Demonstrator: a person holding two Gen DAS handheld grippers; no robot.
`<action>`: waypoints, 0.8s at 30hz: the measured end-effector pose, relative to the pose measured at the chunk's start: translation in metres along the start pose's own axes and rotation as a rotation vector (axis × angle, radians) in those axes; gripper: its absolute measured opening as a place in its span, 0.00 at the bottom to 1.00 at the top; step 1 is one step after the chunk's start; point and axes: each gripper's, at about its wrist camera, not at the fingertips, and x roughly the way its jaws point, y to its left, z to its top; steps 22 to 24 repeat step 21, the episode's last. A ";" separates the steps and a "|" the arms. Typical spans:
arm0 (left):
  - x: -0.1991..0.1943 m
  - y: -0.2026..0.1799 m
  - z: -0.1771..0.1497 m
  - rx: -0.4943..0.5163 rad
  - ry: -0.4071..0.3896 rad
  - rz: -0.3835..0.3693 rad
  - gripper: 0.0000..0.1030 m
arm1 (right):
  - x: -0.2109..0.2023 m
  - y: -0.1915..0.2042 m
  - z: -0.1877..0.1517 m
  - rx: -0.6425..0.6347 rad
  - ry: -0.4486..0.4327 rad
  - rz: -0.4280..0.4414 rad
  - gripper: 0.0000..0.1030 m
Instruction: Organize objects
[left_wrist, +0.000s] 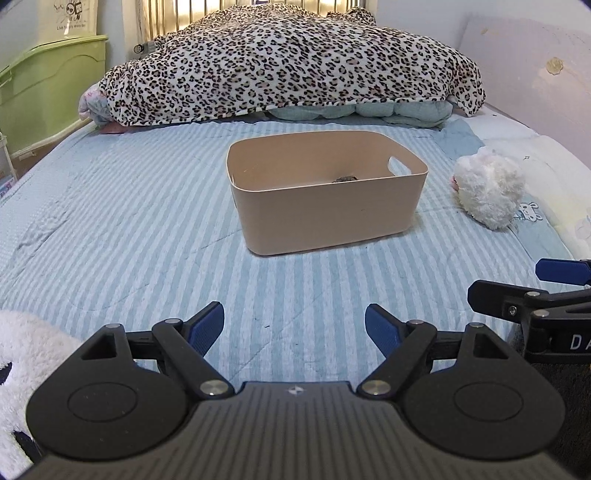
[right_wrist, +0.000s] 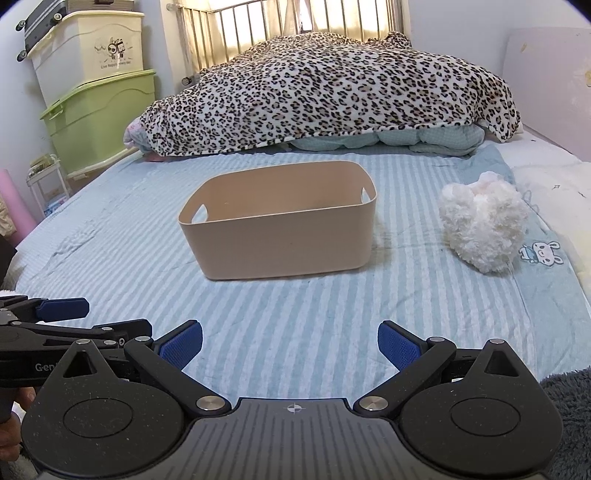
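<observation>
Over the striped bedsheet, left gripper and right gripper hover level facing the bin, jaws apart, empty.

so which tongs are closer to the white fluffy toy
Right. The right tongs sit open with the white fluffy toy ahead to their right; the left tongs, also open, are beside them on the far side from the toy.

Both wrist views sit low over the striped bedsheet, facing the headboard; both share the beige bin and leopard blanket.
</observation>
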 end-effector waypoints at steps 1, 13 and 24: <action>0.000 0.000 0.000 0.001 -0.001 0.000 0.81 | 0.000 0.000 0.000 -0.001 0.000 -0.002 1.00; -0.002 -0.002 0.002 0.010 -0.009 -0.013 0.81 | -0.004 0.001 -0.002 -0.021 0.000 -0.031 1.00; -0.003 0.001 0.004 0.004 -0.011 -0.024 0.81 | -0.004 0.002 -0.001 -0.024 0.000 -0.035 1.00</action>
